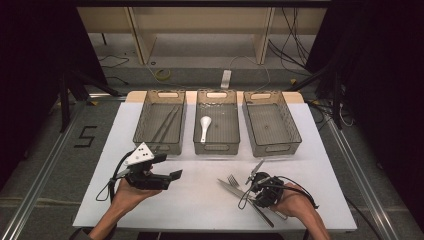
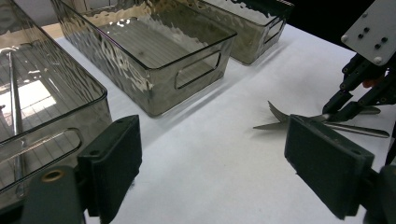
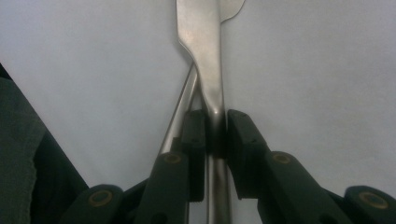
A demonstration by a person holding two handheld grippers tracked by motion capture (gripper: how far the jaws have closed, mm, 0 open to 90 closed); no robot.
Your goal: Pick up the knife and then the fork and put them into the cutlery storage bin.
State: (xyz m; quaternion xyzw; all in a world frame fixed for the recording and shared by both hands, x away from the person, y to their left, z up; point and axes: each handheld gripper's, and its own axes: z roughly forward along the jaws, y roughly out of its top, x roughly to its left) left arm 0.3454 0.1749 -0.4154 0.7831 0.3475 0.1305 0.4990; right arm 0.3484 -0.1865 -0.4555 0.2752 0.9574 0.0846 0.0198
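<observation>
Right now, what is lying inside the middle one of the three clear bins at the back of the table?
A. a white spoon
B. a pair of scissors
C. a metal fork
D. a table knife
A: in the high view a white spoon lies in the middle bin, while the fork rests out on the white table near the right gripper.

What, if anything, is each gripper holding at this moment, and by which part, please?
The right gripper is shut on a metal utensil, gripping its narrow handle just behind the broad end. The left gripper stands open and holds nothing.
</observation>
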